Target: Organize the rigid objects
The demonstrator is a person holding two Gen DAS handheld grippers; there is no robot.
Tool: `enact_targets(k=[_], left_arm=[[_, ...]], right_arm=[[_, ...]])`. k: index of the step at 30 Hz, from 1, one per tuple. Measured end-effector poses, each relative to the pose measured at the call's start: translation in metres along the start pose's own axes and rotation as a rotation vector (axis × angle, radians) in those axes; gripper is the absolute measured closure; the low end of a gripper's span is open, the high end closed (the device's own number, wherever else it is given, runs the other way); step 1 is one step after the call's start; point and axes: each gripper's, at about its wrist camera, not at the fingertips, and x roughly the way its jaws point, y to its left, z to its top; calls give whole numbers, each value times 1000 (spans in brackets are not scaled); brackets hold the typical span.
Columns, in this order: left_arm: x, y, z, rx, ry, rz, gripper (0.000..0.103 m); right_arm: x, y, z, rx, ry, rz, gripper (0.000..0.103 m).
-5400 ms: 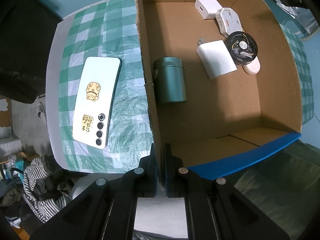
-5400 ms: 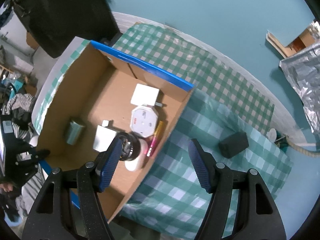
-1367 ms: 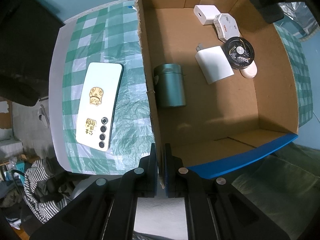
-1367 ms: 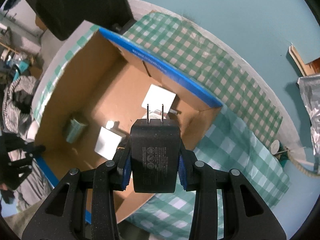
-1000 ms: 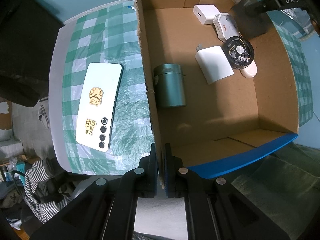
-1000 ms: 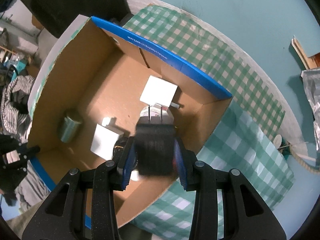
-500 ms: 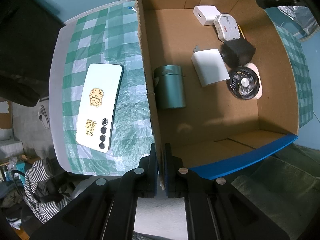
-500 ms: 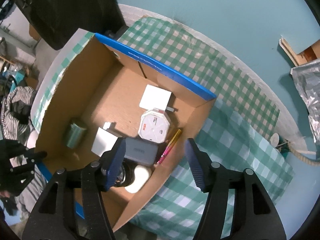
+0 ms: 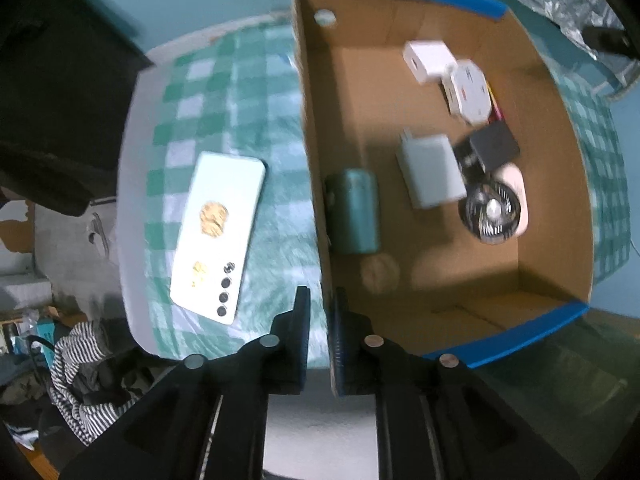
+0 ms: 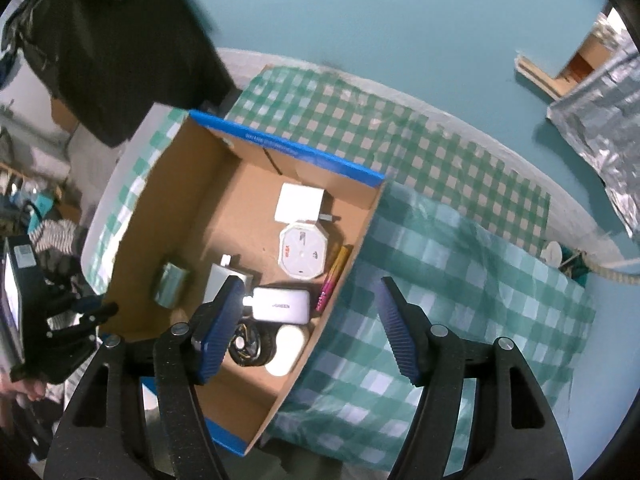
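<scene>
One item remains outside the brown cardboard box [image 9: 316, 152]: a pale green smartphone [image 9: 218, 236] on the checked cloth. Left gripper [image 9: 319, 312], fingers just parting off the box wall, should release fully; right gripper [image 10: 310, 312], fingers wide and empty, should clear upward.

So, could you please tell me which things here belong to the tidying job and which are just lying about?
Job: cardboard box, black charger, white adapter, green cylinder, phone.
Lying about: striped cloth, foil sheet.
</scene>
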Motion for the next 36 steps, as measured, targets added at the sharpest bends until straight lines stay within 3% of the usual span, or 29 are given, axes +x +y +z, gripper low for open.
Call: enact_targets(k=[7,9,16,18,21,27,36], left_arm=[[-35,-7,19,12,-106,44,89],[-47,-11,24,3,-142,31,74],[-100,-39,38,4,-307,-7,54],[-117,-48,42,10,-353,4,36],[-134,-59,45,17,-398,-8,21],[-152,-83,50,65,-444,49,13],[-168,-99,49,63,-481,32,6]], right_arm=[[-36,-17,-16,96,-104,-11,32],[-49,-21,-24,128,-140,-23,32],[-93,-35,-45,192,-255,-113,31],[-107,-40,-50,213,-291,-136,31],[-126,-49,-57,249,-343,-147,31],[-148,-54,-64,254,-392,-202,31],[-162,-71,-70,269,-419,-232,30]])
